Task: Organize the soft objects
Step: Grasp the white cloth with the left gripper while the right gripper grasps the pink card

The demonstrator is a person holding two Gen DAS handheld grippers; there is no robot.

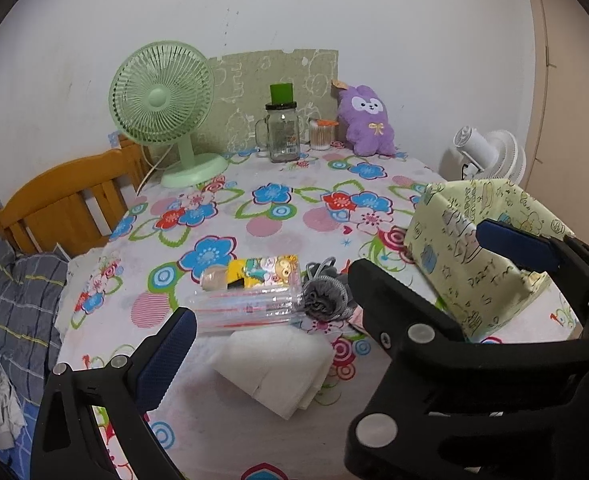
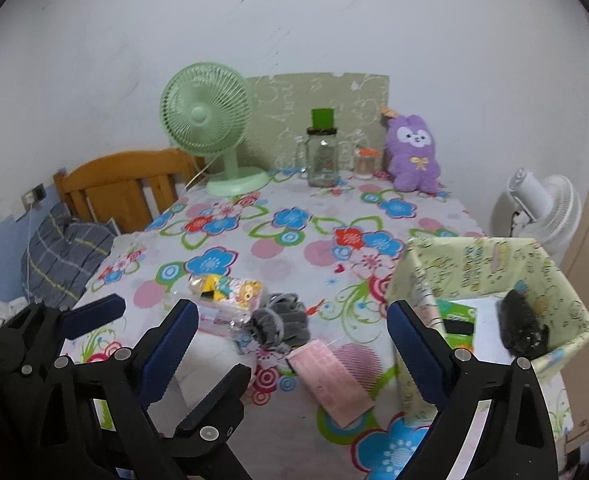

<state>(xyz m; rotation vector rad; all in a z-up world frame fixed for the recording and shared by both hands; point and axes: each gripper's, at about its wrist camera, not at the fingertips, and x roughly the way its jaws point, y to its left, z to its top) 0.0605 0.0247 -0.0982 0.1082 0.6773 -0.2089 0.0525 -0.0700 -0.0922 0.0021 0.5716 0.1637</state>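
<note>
Near the table's front edge I hold my right gripper point(image 2: 292, 334) spread wide and empty over the pink mask point(image 2: 330, 376), left gripper point(image 1: 266, 330) likewise agape above the white folded cloth point(image 1: 274, 368), the box point(image 2: 566, 304) at right ready for both.

Black frames, blue-padded fingers point(image 2: 172, 344), silver screws.

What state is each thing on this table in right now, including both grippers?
Left gripper: open, fingers around nothing.
Right gripper: open, nothing held.
Box: open-topped, upright, items inside.
Jar: upright, lid on.
Green fan: upright.
Purple plush: sitting upright against the wall.
White cloth: folded, flat.
Pink mask: flat on the tablecloth.
Grey socks: bunched together.
</note>
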